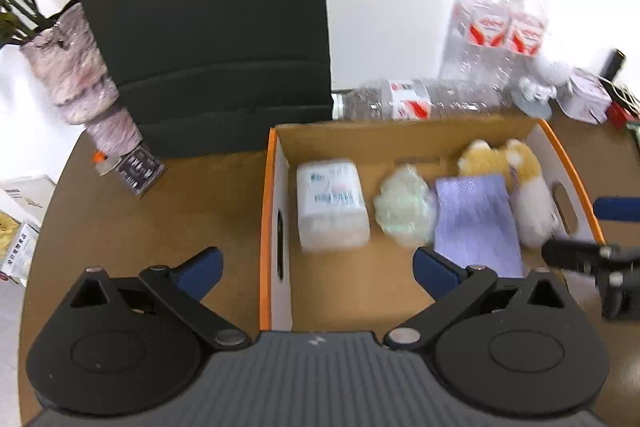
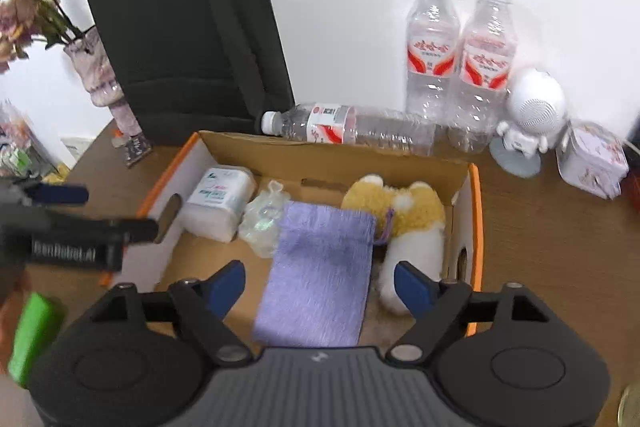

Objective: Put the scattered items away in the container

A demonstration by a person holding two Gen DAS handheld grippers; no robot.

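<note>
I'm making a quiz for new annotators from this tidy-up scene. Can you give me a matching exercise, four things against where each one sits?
Things:
1. purple pouch
2. plush toy
3. lying bottle
4. black bag

Places:
A. on the table just behind the box
B. upright at the back left, beside the vase
C. inside the box, at its right end
D. inside the box, flat, between the clear wrapper and the toy

Pairs: 1-D, 2-C, 3-A, 4-B
</note>
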